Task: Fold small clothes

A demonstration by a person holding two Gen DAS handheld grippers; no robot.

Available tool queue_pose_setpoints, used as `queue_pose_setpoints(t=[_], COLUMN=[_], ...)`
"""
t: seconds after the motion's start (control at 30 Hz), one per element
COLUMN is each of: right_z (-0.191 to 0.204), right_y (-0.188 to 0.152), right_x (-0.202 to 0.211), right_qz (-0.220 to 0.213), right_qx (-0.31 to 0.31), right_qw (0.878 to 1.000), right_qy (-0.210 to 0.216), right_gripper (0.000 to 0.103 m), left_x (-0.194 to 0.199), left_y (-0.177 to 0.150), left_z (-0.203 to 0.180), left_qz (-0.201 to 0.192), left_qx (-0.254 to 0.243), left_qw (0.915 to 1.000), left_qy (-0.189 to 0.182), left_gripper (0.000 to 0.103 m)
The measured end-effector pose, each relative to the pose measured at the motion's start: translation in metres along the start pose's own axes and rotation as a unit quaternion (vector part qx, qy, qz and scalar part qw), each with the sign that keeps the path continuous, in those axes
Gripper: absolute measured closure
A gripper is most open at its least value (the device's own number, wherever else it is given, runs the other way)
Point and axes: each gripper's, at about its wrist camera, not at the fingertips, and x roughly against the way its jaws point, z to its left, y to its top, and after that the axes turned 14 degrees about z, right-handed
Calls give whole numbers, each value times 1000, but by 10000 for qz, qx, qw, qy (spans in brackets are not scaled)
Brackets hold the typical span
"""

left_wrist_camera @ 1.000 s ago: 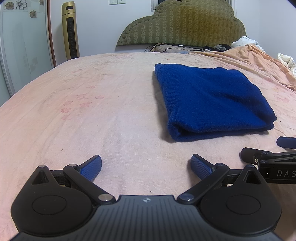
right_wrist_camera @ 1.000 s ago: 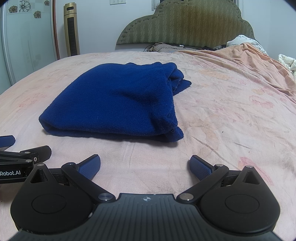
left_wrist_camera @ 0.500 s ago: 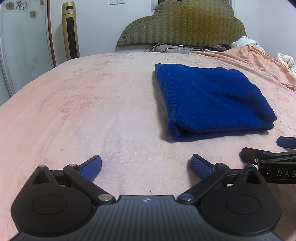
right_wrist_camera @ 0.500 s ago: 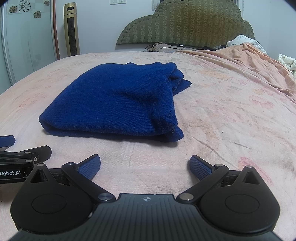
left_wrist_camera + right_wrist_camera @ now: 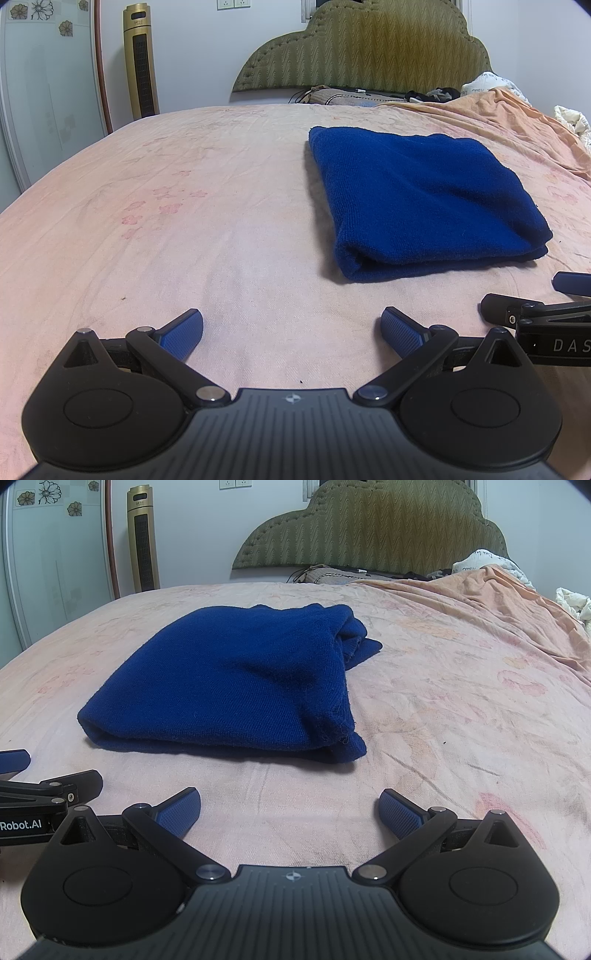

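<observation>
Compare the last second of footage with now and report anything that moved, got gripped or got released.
Nothing visibly changed. The folded blue garment lies in the same spot on the pink bedsheet, and the left gripper and right gripper rest open and empty, short of it, exactly as before.

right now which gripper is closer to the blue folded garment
Right, slightly. The right gripper sits open just short of the blue folded garment, which lies ahead and a little to its left. The left gripper, also open, sits off to the garment's left, with it ahead to its right.
</observation>
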Motion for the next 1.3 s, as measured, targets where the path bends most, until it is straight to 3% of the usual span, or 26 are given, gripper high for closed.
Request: queue_pose_setpoints(t=[0.97, 1.3], right_z=[4, 1], right_y=[-1, -9], right_x=[1, 26], right_qz=[-11, 55], right_qx=[32, -285], right_qw=[10000, 9992], right_qy=[-67, 287], right_gripper=[0, 0], left_x=[1, 11], left_y=[1, 2], left_z=[1, 1], left_qz=[32, 87], left_qx=[-55, -122], left_qw=[10000, 9998], left_qy=[1, 110], left_gripper=[0, 0])
